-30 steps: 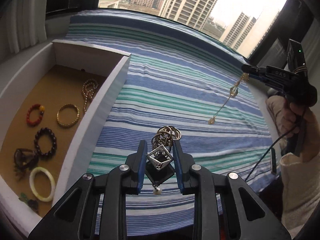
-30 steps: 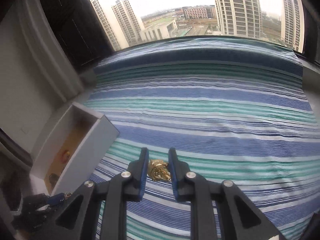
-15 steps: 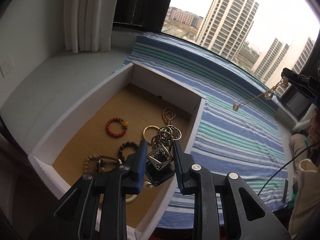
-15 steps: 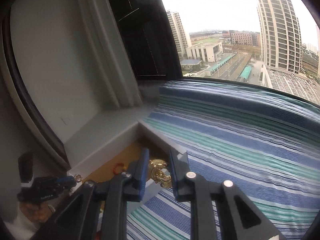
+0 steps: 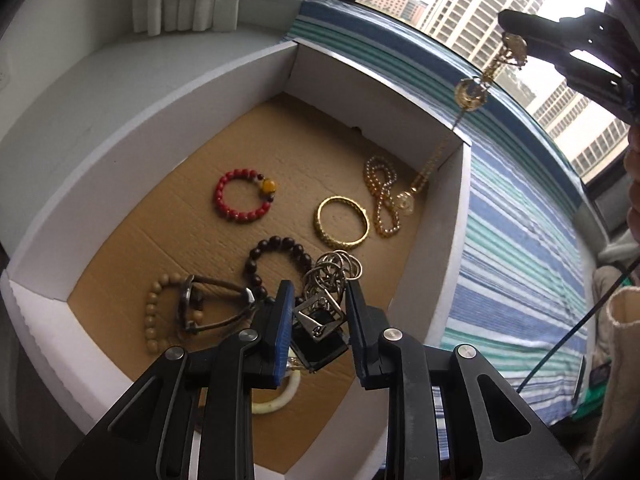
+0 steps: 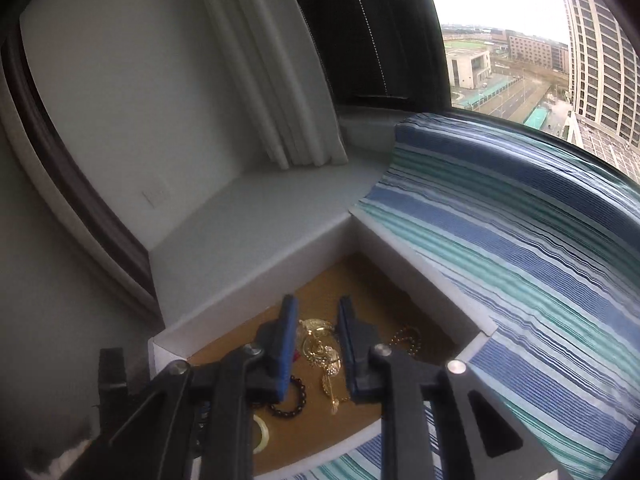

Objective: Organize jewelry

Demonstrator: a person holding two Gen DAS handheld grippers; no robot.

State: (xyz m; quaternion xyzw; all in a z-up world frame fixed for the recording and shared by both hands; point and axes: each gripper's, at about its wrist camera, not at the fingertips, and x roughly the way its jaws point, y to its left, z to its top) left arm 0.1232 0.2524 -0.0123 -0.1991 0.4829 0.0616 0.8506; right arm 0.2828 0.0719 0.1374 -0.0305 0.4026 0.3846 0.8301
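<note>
Both grippers have swung off the striped bedspread (image 5: 516, 240) and now sit over the white box (image 5: 168, 120) by the window ledge.

Left gripper (image 5: 318, 312): jaws clamped on a silver pendant bunch (image 5: 320, 312), its ring cluster sticking out past the fingertips. It hangs above the near part of the box, over the cardboard floor.

Right gripper (image 6: 318, 344): jaws closed on a gold necklace (image 6: 320, 344). In the left wrist view the chain (image 5: 472, 92) hangs from the jaws down into the far right corner of the box, its lower end just beside the pearl strand (image 5: 382, 196); can't tell if it touches the floor.

Already in the box: red bead bracelet (image 5: 242, 196) mid-floor, gold bangle (image 5: 342, 222) to its right, dark bead bracelet (image 5: 276, 258) nearer, tan bead bracelet (image 5: 154, 316) with a dark cord piece (image 5: 216, 308) lying across it at near left, pale jade bangle (image 5: 280, 400) partly hidden under the left gripper.

Box stands on the ledge, its right wall against the bedspread edge. White curtain (image 6: 272, 64) behind it.
</note>
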